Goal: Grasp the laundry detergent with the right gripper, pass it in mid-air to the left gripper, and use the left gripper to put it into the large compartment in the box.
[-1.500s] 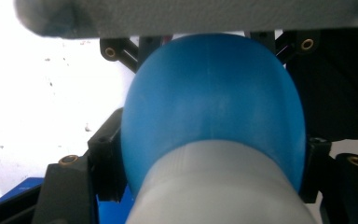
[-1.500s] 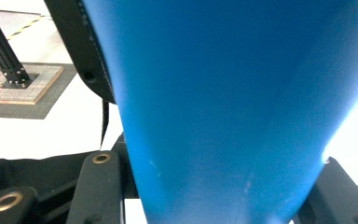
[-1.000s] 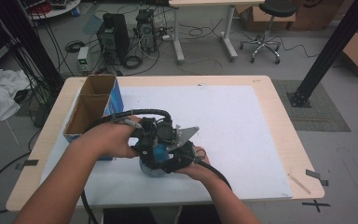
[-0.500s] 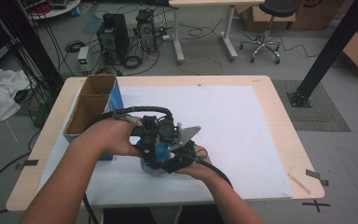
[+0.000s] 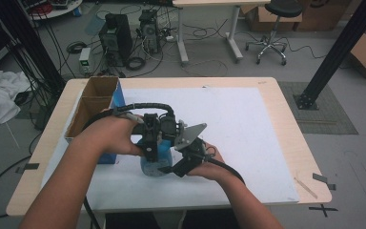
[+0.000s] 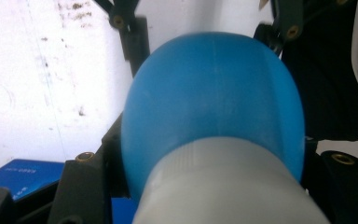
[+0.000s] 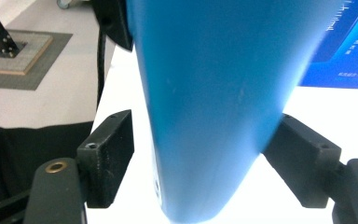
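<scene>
Even room light, soft close-ups

In the high view, light falls evenly from above; the desk (image 5: 267, 90) is bright, with faint shadows beneath the hands and a dim floor beyond. In the left tool's view the blue bottle (image 6: 214, 102) just ahead of the tool is blurred and the white sheet (image 6: 37, 84) beside it glares. In the right tool's view, the sheet under the tool washes out.

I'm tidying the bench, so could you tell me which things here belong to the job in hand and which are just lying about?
In the job:
blue bottle
left gripper, shut on the bottle
right gripper, jaws just opening, bottle between them

Lying about:
cardboard box
white sheet
table
</scene>
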